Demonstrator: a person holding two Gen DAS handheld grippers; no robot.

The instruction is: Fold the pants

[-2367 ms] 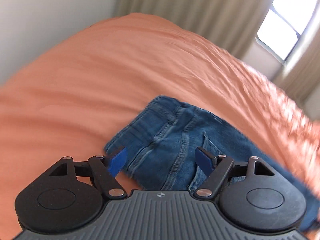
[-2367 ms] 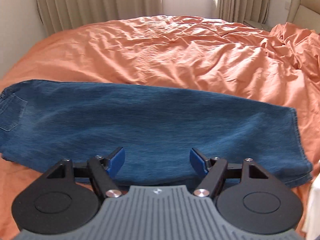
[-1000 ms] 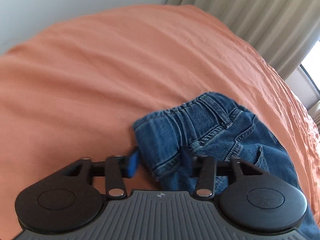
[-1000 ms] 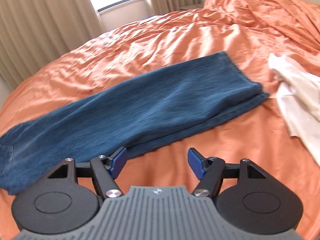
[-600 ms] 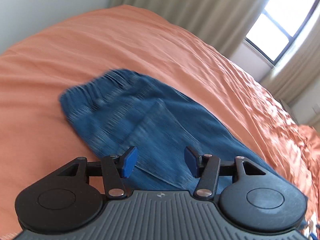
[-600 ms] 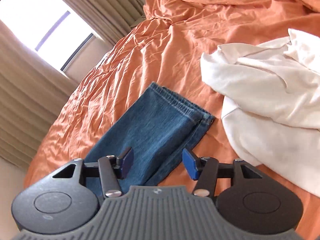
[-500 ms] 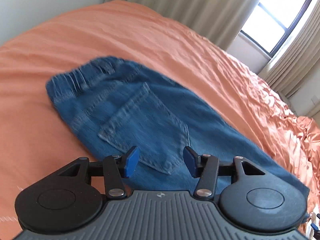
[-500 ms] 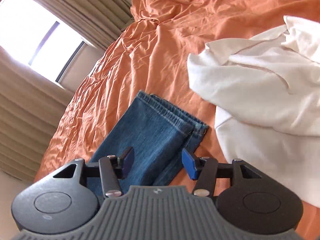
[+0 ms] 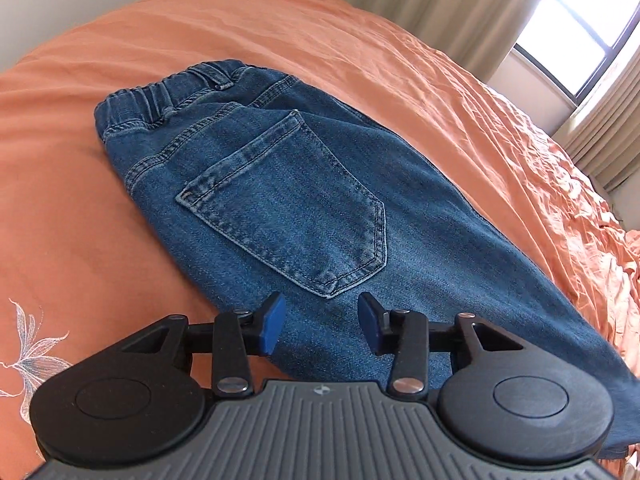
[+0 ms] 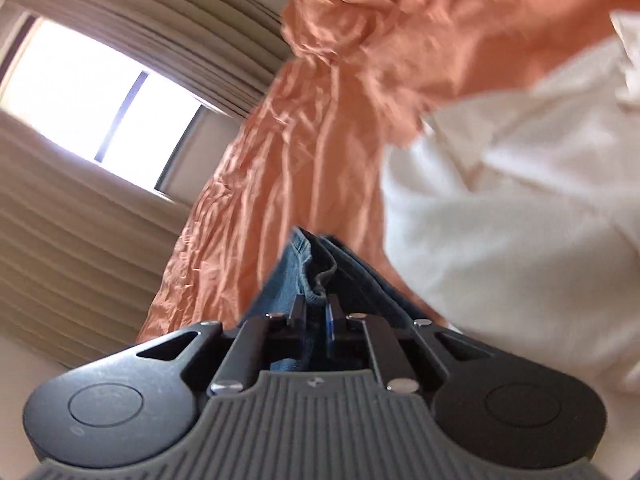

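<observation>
Blue denim pants (image 9: 304, 208), already halved leg on leg, lying flat on an orange bed (image 9: 120, 208), waistband toward the far corner, back pocket facing up. Right gripper (image 10: 318, 316) with fingers (image 10: 330, 322) just closed and pinched tight on the stacked hems at the leg end, denim bunched between the pads. Left gripper (image 9: 320, 322) hovering over the seat area just below the pocket, fingers (image 9: 272, 322) closing in but about half open and gripping nothing, cloth showing beneath the gap.

Best handling, judging from this: both hem layers kept together in the right pinch, lifted only enough to clear the bedsheet, then carried straight along the leg toward the waistband so edges line up; left side pressing or pinning the seat so the upper half does not slide or drag.

Nearby: a white garment (image 10: 512, 216) heaped right beside the hems, close enough to snag or get swept along during the lift. Crumpled orange bedding (image 10: 400, 28) piled beyond it. Beige curtains (image 10: 80, 220) and a bright window (image 10: 100, 96) behind. A white floral embroidery (image 9: 28, 352) on the sheet at the near left edge, clear of the pants.
</observation>
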